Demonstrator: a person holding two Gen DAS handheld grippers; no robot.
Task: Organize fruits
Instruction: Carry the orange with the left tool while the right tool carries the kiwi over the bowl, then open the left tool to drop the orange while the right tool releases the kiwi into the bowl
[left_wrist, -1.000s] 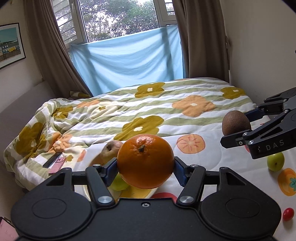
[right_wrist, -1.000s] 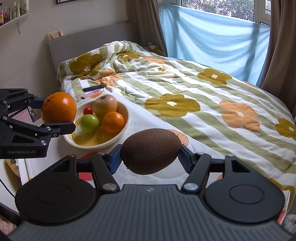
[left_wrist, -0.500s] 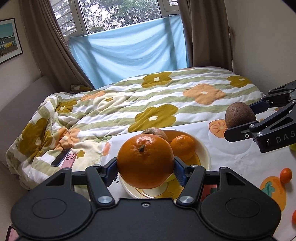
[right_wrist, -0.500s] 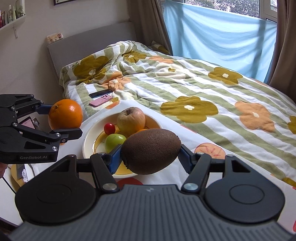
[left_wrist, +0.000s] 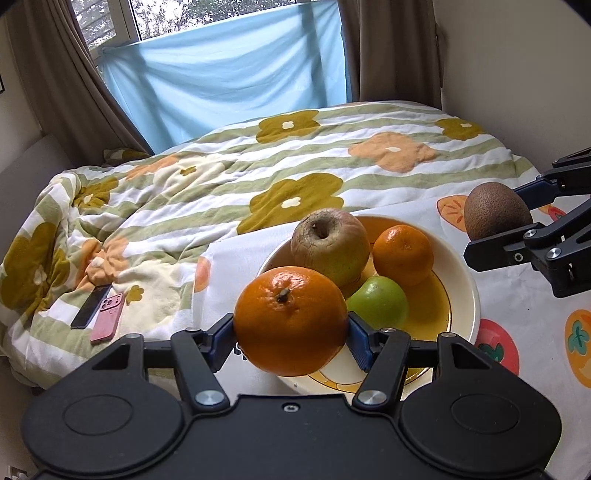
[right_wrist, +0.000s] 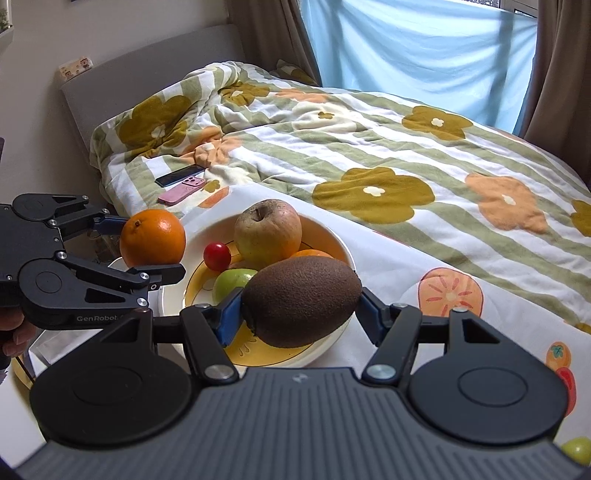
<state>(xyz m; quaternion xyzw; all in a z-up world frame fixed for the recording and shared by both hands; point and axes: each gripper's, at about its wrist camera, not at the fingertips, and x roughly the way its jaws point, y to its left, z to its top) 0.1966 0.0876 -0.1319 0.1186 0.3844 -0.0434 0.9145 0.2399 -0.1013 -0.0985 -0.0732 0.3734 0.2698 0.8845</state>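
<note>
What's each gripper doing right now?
Left gripper: closed on the orange.
Right gripper: closed on the kiwi.

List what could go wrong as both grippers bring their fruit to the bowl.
1. The bowl already holds an apple, a small orange, a green fruit and a red fruit; dropping the big orange or kiwi in could knock one out.
2. The left gripper and right gripper close in from opposite sides and may collide.
</note>
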